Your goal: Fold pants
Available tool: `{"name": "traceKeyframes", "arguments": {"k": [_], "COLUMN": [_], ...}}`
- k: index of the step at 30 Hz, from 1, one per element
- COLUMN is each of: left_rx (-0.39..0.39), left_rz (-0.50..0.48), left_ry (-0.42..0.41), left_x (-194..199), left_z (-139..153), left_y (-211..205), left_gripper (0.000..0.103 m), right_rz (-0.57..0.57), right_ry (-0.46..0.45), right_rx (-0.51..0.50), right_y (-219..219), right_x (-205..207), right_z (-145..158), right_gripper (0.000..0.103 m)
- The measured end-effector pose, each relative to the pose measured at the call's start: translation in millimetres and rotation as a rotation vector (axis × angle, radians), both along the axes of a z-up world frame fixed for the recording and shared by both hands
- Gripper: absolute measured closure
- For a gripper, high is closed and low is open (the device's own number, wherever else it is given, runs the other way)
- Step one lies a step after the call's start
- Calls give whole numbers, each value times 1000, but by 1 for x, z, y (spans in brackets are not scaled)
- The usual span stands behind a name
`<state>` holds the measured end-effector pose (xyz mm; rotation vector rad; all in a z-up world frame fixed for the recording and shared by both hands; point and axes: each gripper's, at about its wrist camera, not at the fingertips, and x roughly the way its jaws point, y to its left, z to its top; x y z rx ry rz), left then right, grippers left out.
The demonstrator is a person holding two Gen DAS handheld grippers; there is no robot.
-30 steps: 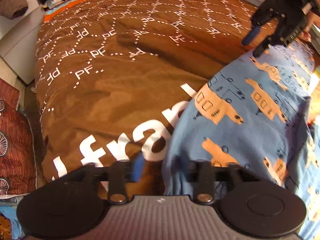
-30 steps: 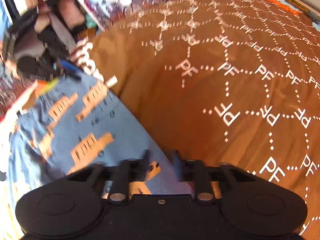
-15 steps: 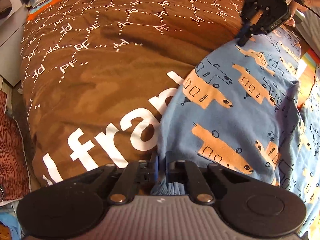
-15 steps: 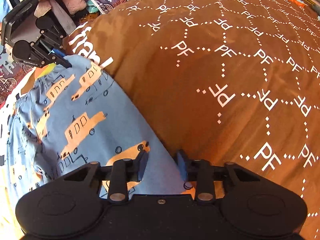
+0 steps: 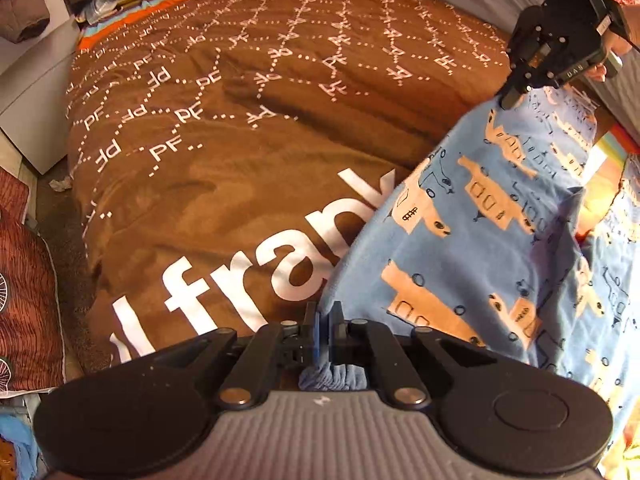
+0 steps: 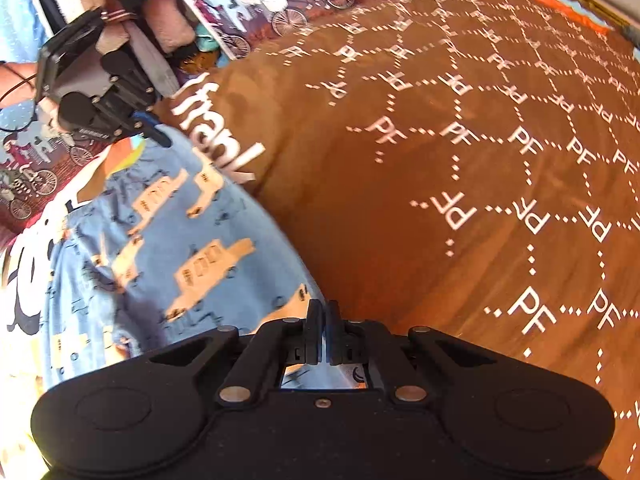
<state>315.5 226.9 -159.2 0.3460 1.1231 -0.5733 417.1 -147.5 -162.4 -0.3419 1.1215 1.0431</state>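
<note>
Right at the near end, the left gripper (image 5: 324, 320) has gone from half spread a second ago to pinched tight on the pants (image 5: 492, 248), with a bunched bit of blue cloth showing just behind its fingers. The right gripper (image 6: 322, 320) has done the same: its jaws were apart over the hem a moment back, and now they are clamped together on the opposite corner of that edge, blue fabric visible below them.

Between the two grippers the pants stretch out, pale blue with orange trucks, the held edge looking lifted a little off the brown bedspread (image 5: 248, 152) while the rest trails away toward the person's side. Each gripper can be seen from the other's camera, holding its own corner at the far end of that same edge.

Beyond the fingers lies open bedspread, printed with white letters. To my eye the grasp is done, and carrying the edge over to make a fold comes next.
</note>
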Motion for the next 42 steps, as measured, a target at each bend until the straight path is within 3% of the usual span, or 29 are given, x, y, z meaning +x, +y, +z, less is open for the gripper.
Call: {"name": "traceKeyframes", "arguments": {"k": [8,17,20,25,30,35,42], "left_rx": [-27,-16,21,107,159,188,239], "left_rz": [-47,-127,-146,-179,-187,-199,-250], "left_ry": [-44,-3,12,-7,-30,-48,-85], "left_x": [-41,-121,-142,-165,-172,-169,-175], "left_z": [31,40,32,12,-5,-10,-16], "left_y": [-7,-21,-22,-25,-34,-39,-46], "left_gripper": [100,100,100,100,100,99,95], "right_rz": [10,74,99,120,49,33,66], "right_ry": [-5,51,68,93,79,40,-16], "right_rx": [51,103,84,7,-35,-18,-54], "right_y": [-13,-10,-4,3,3,11,18], "right_x": [-45,-136,-166,-206,-228,-238,-242], "right_z": [27,47,41,6,-26,-23,-24], "right_gripper": [103,103,103,103,96,75,80]}}
